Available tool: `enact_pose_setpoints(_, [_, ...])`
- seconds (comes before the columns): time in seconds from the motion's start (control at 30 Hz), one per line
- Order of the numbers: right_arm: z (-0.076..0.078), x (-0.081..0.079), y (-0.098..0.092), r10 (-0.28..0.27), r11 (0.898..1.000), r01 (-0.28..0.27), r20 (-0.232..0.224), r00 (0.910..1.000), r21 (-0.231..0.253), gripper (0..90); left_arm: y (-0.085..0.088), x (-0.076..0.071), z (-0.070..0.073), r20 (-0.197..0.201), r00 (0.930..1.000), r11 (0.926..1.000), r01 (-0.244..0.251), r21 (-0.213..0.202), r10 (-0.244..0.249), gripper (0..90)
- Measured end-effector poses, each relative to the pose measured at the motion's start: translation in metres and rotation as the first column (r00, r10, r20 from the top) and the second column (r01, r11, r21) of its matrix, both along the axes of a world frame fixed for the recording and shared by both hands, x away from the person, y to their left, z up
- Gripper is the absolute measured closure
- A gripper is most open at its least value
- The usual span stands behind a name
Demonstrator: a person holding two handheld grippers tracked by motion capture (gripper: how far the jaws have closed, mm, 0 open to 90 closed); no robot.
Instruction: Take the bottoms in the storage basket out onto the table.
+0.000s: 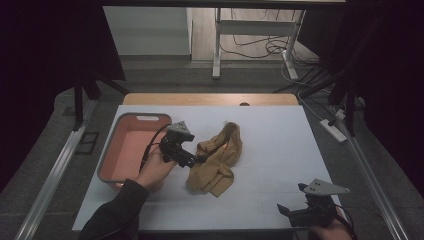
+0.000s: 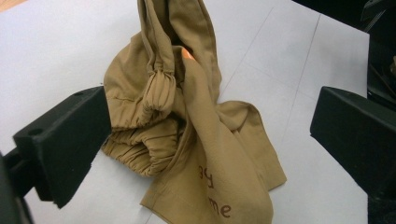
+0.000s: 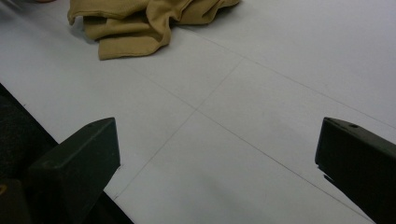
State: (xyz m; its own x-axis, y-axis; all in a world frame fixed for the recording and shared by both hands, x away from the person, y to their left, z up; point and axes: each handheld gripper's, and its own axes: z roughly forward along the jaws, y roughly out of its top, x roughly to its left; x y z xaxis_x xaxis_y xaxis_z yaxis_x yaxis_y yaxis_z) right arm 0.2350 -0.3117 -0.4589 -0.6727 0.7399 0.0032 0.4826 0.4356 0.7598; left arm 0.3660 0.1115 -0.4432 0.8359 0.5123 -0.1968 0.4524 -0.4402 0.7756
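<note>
A crumpled tan garment with brown lettering lies bunched in the middle of the white table. My left gripper sits at the cloth's left edge, between it and the basin, held by a hand in a dark sleeve. In the left gripper view its jaws stand wide apart, one on each side of the garment, and nothing is clamped. My right gripper rests at the table's near right corner, open over bare table, with the garment far ahead of it.
A pink rectangular basin with a grey rim stands on the table's left side, just behind the left hand. The white sheet has faint fold lines. Beyond the far edge are table legs, cables and a power strip on the floor.
</note>
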Motion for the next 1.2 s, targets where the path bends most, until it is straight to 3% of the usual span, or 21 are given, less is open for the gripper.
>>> enact_pose_setpoints(0.97, [0.000,-0.001,0.000,0.001,1.000,-0.001,0.005,1.0000,0.001,0.1,0.010,-0.014,0.002,0.006,0.9997,0.9997,-0.024,0.004,0.024,0.0])
enact_pose_setpoints(1.2, [0.000,-0.001,0.000,0.000,1.000,0.000,0.006,1.0000,-0.001,0.1,0.012,-0.018,0.002,0.011,0.9995,0.9992,-0.030,0.026,0.030,0.0])
